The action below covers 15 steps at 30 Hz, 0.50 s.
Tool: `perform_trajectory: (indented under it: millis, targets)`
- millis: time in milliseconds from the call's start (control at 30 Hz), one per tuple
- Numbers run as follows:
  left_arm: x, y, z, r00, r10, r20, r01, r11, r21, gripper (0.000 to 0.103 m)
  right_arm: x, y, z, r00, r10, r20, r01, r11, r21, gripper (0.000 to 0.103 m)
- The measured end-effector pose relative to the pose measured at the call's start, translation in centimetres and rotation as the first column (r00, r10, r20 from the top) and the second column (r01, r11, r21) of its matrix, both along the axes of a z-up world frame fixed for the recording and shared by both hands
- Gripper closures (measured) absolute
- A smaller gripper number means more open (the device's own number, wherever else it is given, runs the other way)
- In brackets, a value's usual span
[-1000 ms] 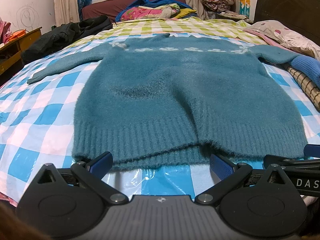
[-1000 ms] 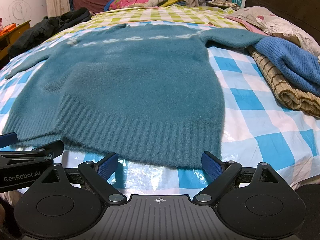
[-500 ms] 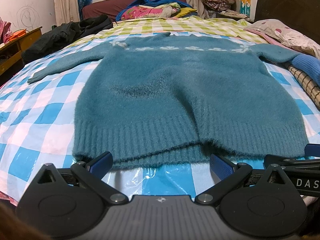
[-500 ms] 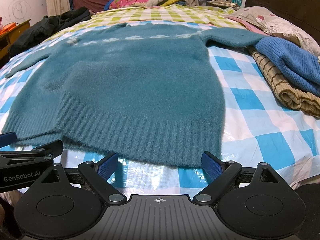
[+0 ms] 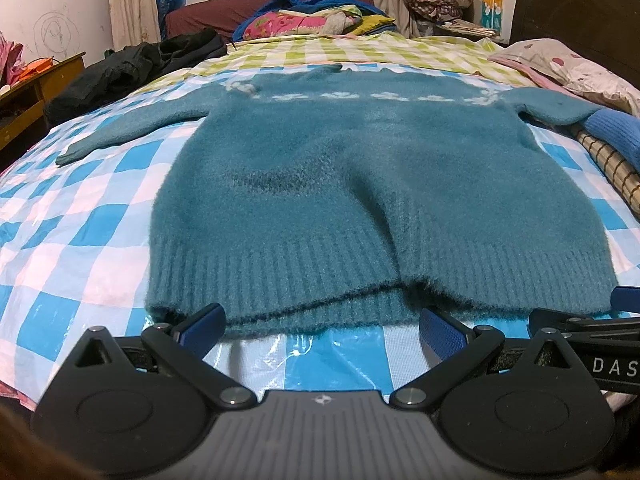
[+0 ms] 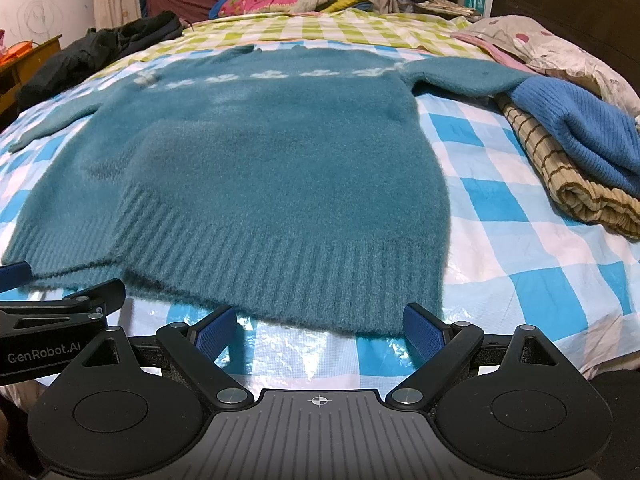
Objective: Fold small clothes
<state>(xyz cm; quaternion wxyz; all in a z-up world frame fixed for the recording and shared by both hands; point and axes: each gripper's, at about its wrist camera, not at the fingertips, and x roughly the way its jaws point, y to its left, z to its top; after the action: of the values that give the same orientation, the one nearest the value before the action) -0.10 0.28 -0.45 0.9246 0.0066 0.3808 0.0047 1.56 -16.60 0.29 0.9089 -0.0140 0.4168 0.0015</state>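
Note:
A fuzzy teal sweater (image 5: 360,200) lies flat, sleeves spread, on the blue-and-white checked bed cover (image 5: 80,240); it also shows in the right wrist view (image 6: 272,184). Its ribbed hem (image 5: 320,280) faces me. My left gripper (image 5: 322,326) is open and empty just in front of the hem's left half. My right gripper (image 6: 318,330) is open and empty just in front of the hem's right half (image 6: 320,280). Each gripper shows at the edge of the other's view.
A folded blue knit (image 6: 580,128) on a striped tan cloth (image 6: 560,176) lies at the right, touching the right sleeve. Black clothes (image 5: 132,68) lie at the far left. Pillows (image 5: 568,68) and piled bedding (image 5: 312,20) sit at the back.

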Motion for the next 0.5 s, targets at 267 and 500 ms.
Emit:
perform_trajectory:
  millis: [267, 500]
  targets:
    - [0.01, -0.14, 0.07, 1.0, 0.001, 0.0, -0.001, 1.0, 0.006, 0.0, -0.14, -0.14, -0.02, 1.0, 0.001, 0.0, -0.001, 1.0, -0.007, 0.011]
    - [0.04, -0.13, 0.1, 1.0, 0.001, -0.001, -0.001, 1.0, 0.004, 0.0, 0.1, 0.02, 0.0, 1.0, 0.003, -0.002, -0.003, 1.0, -0.021, 0.011]
